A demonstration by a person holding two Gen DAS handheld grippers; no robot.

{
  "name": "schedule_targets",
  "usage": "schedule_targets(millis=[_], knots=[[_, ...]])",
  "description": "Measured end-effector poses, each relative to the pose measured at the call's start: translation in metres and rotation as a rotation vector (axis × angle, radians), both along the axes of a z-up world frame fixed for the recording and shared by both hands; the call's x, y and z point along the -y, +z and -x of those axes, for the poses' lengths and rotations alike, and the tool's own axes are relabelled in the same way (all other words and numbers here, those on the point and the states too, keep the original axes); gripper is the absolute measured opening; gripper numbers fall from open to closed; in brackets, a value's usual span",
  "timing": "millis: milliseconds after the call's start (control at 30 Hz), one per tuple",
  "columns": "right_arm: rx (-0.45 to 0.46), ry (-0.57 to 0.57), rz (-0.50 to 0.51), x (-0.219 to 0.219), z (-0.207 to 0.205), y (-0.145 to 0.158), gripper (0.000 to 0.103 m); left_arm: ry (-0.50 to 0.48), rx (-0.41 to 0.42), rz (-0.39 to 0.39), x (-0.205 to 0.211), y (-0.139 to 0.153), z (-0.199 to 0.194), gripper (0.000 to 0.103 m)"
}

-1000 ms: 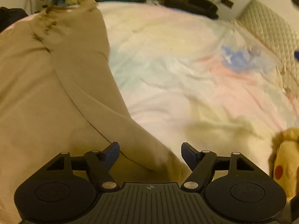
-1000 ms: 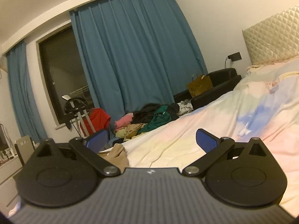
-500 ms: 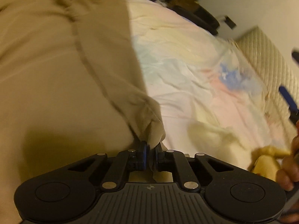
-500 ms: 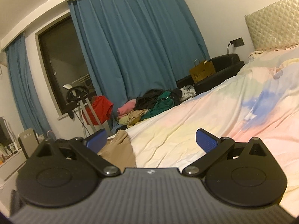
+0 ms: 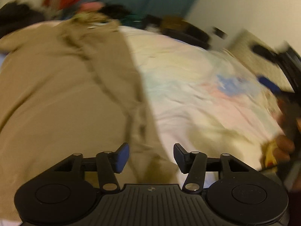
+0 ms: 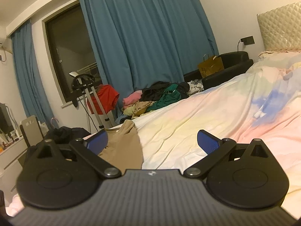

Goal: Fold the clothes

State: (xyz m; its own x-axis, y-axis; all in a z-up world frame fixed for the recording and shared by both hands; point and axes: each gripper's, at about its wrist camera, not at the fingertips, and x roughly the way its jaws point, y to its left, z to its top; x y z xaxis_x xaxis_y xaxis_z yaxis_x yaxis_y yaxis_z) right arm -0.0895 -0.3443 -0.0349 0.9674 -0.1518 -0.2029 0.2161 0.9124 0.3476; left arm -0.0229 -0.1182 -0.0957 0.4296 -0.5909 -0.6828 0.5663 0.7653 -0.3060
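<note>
The tan garment (image 5: 56, 98) lies spread flat on the bed (image 5: 197, 98), covering the left half of the left wrist view, its folded right edge running as a long strip from the far end of the bed down toward the camera. The left gripper (image 5: 151, 156) hovers right over the near end of that strip: the cloth shows in the gap between the blue pads (image 5: 122, 157), but the pads stand clear of it on either side, and the jaws are opening with nothing pinched. This view is blurred by motion. At its right edge a hand (image 5: 286, 146) and one blue pad of the other tool show dimly. In the right wrist view the right gripper (image 6: 152, 141) is held wide and empty, nearly level above the bed; the garment (image 6: 124, 146) lies below and beyond its left finger, not touching it. Behind, a clothes pile (image 6: 156, 98) sits at the far edge of the bed before blue curtains (image 6: 150, 37).
</note>
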Motion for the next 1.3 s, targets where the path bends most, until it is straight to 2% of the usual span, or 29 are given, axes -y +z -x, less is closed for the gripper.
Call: schedule_targets(millis=[167, 233, 333, 367, 467, 567, 600, 667, 733, 767, 800, 833, 867, 900, 967, 1100, 1133, 1200, 1233, 1267, 1300], knots=[[-0.004, -0.004, 0.001, 0.001, 0.001, 0.0, 0.103, -0.092, -0.023, -0.073, 0.026, -0.024, 0.004, 0.056], [-0.01, -0.001, 0.003, -0.001, 0.0, -0.001, 0.103, -0.095, -0.015, -0.106, 0.027, -0.034, 0.004, 0.053], [-0.017, 0.006, 0.008, -0.003, -0.002, -0.001, 0.103, -0.039, -0.021, -0.108, 0.014, -0.038, 0.004, 0.02], [-0.019, 0.008, 0.01, -0.003, -0.002, -0.001, 0.103, -0.018, -0.034, -0.088, 0.007, -0.036, 0.004, 0.004], [-0.017, 0.014, 0.004, -0.003, -0.001, -0.002, 0.103, 0.073, -0.103, 0.027, -0.024, -0.026, 0.004, 0.004], [-0.014, 0.028, 0.001, -0.004, 0.0, -0.002, 0.103, 0.18, -0.22, 0.139, -0.06, -0.02, 0.006, 0.004], [-0.02, 0.034, 0.005, -0.006, -0.002, -0.002, 0.103, 0.217, -0.259, 0.154, -0.071, -0.022, 0.008, 0.004], [-0.036, 0.043, 0.015, -0.009, -0.005, -0.003, 0.103, 0.282, -0.32, 0.139, -0.09, -0.028, 0.011, 0.004], [-0.057, 0.062, 0.025, -0.016, -0.009, -0.004, 0.103, 0.326, -0.346, 0.086, -0.102, -0.034, 0.013, 0.002], [-0.067, 0.072, 0.03, -0.019, -0.011, -0.005, 0.103, 0.34, -0.362, 0.08, -0.106, -0.036, 0.013, 0.004], [-0.077, 0.082, 0.034, -0.022, -0.013, -0.006, 0.103, 0.341, -0.378, 0.098, -0.109, -0.035, 0.013, 0.011], [-0.084, 0.097, 0.033, -0.026, -0.016, -0.006, 0.103, 0.335, -0.381, 0.122, -0.11, -0.033, 0.012, 0.016], [-0.092, 0.123, 0.032, -0.03, -0.023, -0.004, 0.103, 0.331, -0.365, 0.135, -0.11, -0.029, 0.012, 0.027], [-0.1, 0.15, 0.031, -0.034, -0.031, -0.003, 0.103, 0.329, -0.335, 0.139, -0.108, -0.024, 0.011, 0.045], [-0.124, 0.226, 0.018, -0.042, -0.056, 0.004, 0.103, 0.322, -0.281, 0.153, -0.104, -0.017, 0.008, 0.056], [-0.199, 0.437, -0.101, -0.058, -0.134, 0.007, 0.098, 0.285, -0.277, 0.199, -0.089, -0.02, -0.008, 0.059], [-0.224, 0.478, -0.113, -0.065, -0.154, 0.004, 0.098, 0.279, -0.279, 0.201, -0.084, -0.022, -0.011, 0.059], [-0.295, 0.511, -0.067, -0.082, -0.192, -0.015, 0.094, 0.259, -0.279, 0.188, -0.078, -0.029, -0.016, 0.057], [-0.328, 0.522, -0.046, -0.089, -0.207, -0.027, 0.09, 0.254, -0.279, 0.17, -0.075, -0.035, -0.017, 0.054], [-0.362, 0.534, -0.026, -0.096, -0.223, -0.039, 0.076, 0.255, -0.28, 0.153, -0.073, -0.041, -0.017, 0.047], [-0.395, 0.546, -0.006, -0.103, -0.238, -0.051, 0.071, 0.256, -0.292, 0.158, -0.076, -0.046, -0.017, 0.044]])
